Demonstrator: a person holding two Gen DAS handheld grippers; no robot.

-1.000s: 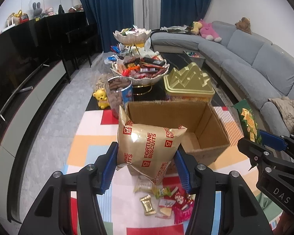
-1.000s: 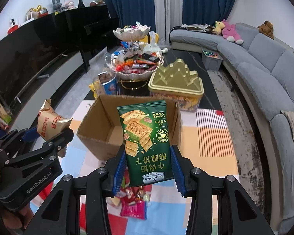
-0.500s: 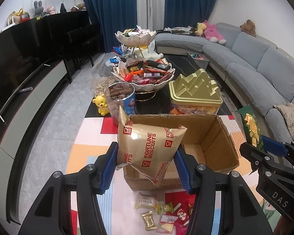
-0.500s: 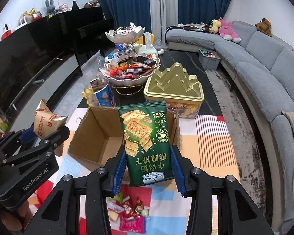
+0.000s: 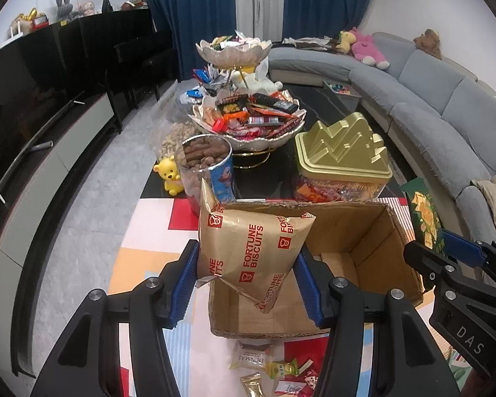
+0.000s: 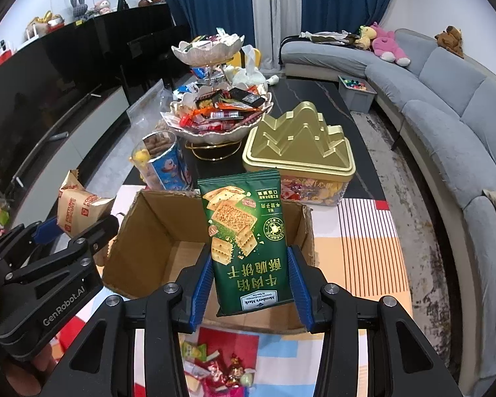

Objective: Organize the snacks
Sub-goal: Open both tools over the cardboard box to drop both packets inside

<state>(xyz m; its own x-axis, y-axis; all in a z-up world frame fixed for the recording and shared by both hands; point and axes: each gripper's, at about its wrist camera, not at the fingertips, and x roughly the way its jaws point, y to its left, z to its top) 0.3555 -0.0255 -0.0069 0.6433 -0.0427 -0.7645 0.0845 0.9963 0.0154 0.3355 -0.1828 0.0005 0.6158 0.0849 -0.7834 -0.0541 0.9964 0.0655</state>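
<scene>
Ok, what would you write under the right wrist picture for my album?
Right tongs hold a green cracker bag over an open cardboard box, snacks behind.

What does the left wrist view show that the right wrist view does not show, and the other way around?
Only the left wrist view shows the yellow bear figure whole beside the open snack can, and the front of the gold biscuit bag in the left gripper.

Only the right wrist view shows the printed front of the green cracker bag in the right gripper.

Both show the empty cardboard box, the gold tin, the tiered candy bowl, the grey sofa and loose candies in front of the box.
</scene>
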